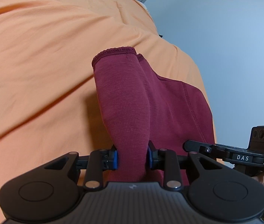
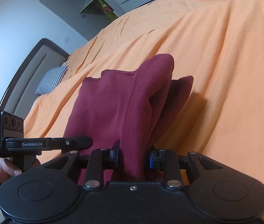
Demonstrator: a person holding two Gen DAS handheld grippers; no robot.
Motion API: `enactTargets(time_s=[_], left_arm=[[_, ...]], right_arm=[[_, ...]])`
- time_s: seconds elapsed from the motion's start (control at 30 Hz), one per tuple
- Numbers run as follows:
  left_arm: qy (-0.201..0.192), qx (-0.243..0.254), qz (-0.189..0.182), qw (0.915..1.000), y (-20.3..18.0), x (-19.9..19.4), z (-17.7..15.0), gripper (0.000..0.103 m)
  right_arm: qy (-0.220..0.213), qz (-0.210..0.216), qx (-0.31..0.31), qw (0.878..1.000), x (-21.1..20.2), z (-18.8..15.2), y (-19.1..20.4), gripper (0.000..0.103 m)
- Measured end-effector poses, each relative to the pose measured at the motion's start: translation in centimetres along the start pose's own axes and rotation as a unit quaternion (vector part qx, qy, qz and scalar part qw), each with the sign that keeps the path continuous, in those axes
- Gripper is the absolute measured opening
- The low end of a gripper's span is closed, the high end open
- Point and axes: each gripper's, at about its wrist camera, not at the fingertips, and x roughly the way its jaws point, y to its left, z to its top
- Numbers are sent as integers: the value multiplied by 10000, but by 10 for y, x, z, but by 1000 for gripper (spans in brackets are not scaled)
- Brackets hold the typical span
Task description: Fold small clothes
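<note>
A dark red knit garment point(image 1: 124, 97) hangs bunched over the orange bedsheet point(image 1: 38, 56), with a stitched hem at its far end. My left gripper point(image 1: 132, 156) is shut on a thick fold of it, the blue pads pressing both sides. In the right wrist view the same garment point(image 2: 109, 108) rises in folds along a seam, and my right gripper point(image 2: 134, 156) is shut on that cloth too. Both grippers hold it lifted off the sheet side by side. The cloth below the pads is hidden.
The orange sheet point(image 2: 225, 56) covers a wide bed with soft wrinkles. A striped pillow point(image 2: 51, 80) lies by the dark headboard point(image 2: 29, 65). Grey wall shelves point(image 2: 94, 1) hang beyond. A hand point(image 2: 6, 166) grips the left tool's handle.
</note>
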Motion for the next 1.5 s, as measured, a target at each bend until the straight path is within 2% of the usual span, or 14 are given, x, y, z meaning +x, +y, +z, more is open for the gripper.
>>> enactTargets(time_s=[0.43,0.6,0.73,0.87,0.97,1.27,1.37,1.43,1.5], left_arm=[[-228,-422,291,9984,7,-23,-9,31],[-369,-754,416,9956,32,-58,-38,31],[-555,-1059,534,9914,63,-83,-52,31],[-853,-1286,727,9853,97,-111,-50,31],[-1141,-1365,896,9800,126,-138,-36,31],[-1718,-1195,1507,9662,209,-205,56,32],[-1783,-1402,1498,9624,242,-211,74,32],[-1754,-1599,1406,9612,269,-217,67,33],[-1636,-1708,1344,9623,291,-203,56,35]], right_arm=[[362,115,-34,9993,-5,-19,25,29],[688,172,-199,9973,-10,-21,32,29],[985,243,-368,9942,2,-17,37,29],[1221,320,-645,9899,39,-12,81,29],[1310,429,-937,9860,73,0,119,29],[1203,840,-1701,9745,192,70,233,29],[1201,945,-1767,9723,227,91,254,29],[1264,977,-1735,9718,248,97,257,29],[1383,979,-1647,9717,269,96,253,30]])
